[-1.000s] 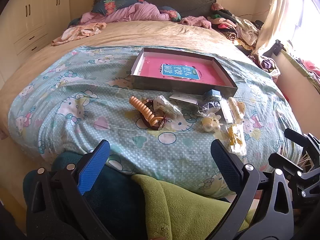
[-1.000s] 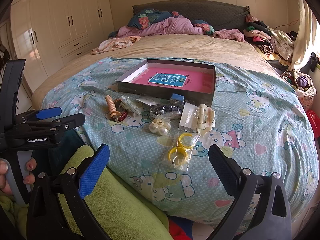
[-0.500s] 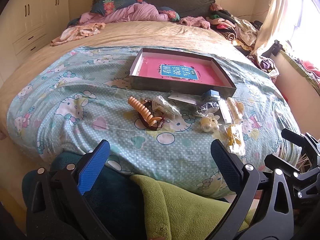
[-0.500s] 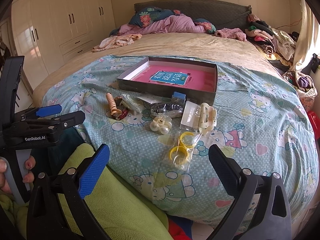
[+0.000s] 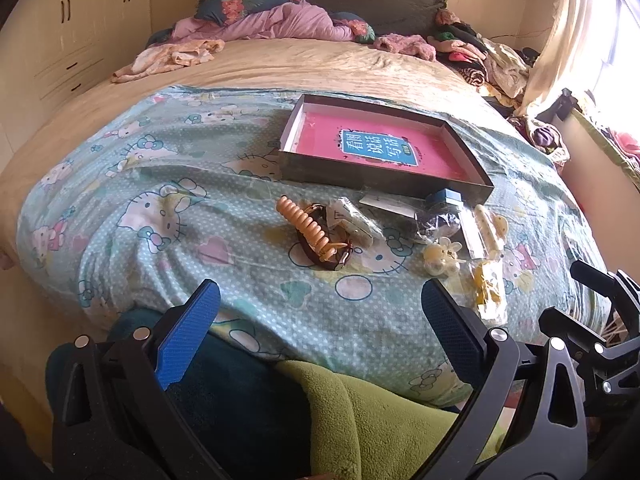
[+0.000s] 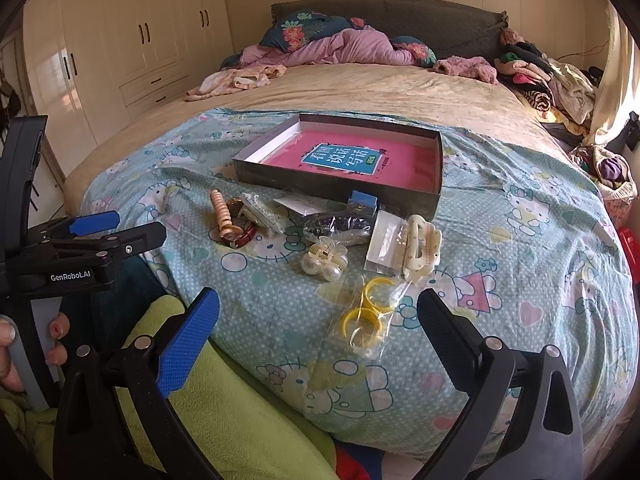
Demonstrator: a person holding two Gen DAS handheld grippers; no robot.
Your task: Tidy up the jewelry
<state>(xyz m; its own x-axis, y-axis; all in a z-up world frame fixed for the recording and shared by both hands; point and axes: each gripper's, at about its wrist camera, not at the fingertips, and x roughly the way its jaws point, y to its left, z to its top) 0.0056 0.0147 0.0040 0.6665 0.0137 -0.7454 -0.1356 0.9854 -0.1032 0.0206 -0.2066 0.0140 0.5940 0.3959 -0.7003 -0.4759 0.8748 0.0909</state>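
Both claws hang spread and empty at the foot of the bed: your right claw over the near edge of the quilt, your left claw beside it, each gripping nothing. Your jewelry sits in a loose row just in front of the gray box, on the side nearest you, which likely marks that box as the place to sort into. Closest to the box's front wall lie a small blue case and a dark beaded piece in a clear bag. Left of those, a peach spiral hair tie rests against a brown bangle. Right of them lies a cream hair claw clip beside a white card. Nearer you, a pearl flower clip, then a bag of yellow rings, the piece nearest your right claw and probably the easiest first pick. Inside the box only a pink book shows. Farther up the bed, clothes and pillows pile by the headboard.
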